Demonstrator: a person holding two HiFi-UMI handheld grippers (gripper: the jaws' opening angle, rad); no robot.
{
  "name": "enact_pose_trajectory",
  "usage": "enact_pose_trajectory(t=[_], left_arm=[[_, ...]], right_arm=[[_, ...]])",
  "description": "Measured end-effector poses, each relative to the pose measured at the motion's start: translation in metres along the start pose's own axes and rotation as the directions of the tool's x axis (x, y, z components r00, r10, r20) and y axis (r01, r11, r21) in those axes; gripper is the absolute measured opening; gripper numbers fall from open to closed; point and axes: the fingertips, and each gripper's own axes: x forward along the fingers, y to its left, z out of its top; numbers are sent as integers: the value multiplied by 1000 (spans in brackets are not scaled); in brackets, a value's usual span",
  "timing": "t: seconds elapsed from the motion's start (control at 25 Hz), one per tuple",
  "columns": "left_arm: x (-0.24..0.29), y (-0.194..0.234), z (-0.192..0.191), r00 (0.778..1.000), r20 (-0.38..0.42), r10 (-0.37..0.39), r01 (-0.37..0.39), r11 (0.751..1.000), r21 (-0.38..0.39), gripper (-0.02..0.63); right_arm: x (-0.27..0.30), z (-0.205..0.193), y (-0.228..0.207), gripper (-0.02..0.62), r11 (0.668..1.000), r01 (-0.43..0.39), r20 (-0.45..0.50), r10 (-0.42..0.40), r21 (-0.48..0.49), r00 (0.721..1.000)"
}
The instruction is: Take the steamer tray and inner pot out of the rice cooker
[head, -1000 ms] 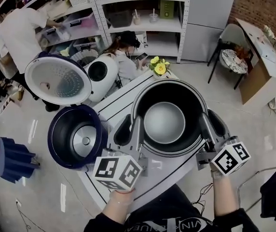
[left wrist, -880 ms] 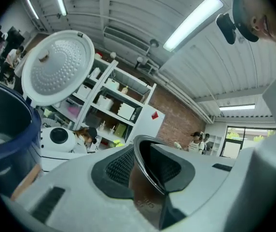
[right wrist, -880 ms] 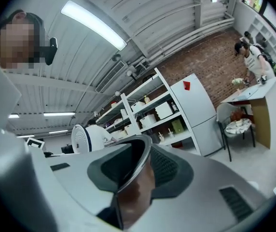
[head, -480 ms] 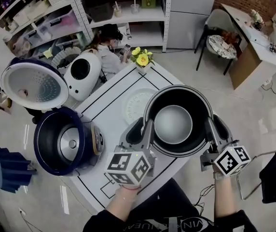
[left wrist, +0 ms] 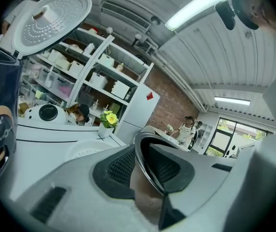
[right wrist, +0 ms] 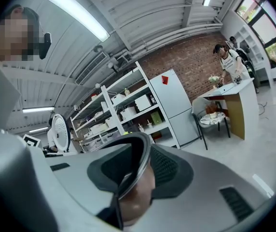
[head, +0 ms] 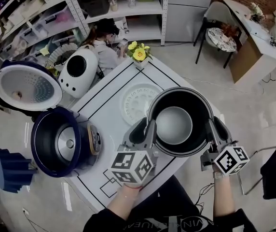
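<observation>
Now both forearms reach forward, near level. The left gripper point(head: 144, 129), its jaws just closing tighter, and the right gripper point(head: 214, 129) clamp opposite rims of the inner pot point(head: 174, 124), over the table point(head: 106, 105) beside the steamer tray point(head: 138, 100).

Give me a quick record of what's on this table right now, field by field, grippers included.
inner pot: out of the cooker, held by its rim on two opposite sides, over the near right part of the table
left gripper: shut on the pot's rim, jaws just closed further on it
right gripper: shut on the opposite rim
steamer tray: flat on the table, beyond the pot
rice cooker: table's left side, lid up, no pot inside
pot touching table: cannot tell
</observation>
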Motion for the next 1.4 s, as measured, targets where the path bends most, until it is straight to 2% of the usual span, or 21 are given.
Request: enact_pose_trajectory(t=[0.28, 0.56, 0.8, 1.24, 1.4], left_arm=[[3, -15, 5, 999, -2, -43, 43, 999, 1, 84], [12, -30, -23, 994, -71, -85, 80, 995, -67, 84], [13, -21, -40, 991, -111, -67, 58, 995, -80, 84], [12, 11, -39, 992, -123, -6, -5, 996, -84, 83], [13, 22, -40, 992, -127, 9, -23, 993, -113, 83]], right_arm=[[-7, 12, -7, 104, 1000, 4, 37, -5, 24, 999], [-20, 13, -30, 104, 998, 55, 14, -55, -5, 998], [-18, -12, -40, 104, 997, 78, -41, -77, 15, 996], [3, -36, -28, 104, 999, 34, -99, -31, 32, 995], [11, -36, -23, 104, 1000, 14, -105, -11, 26, 994]])
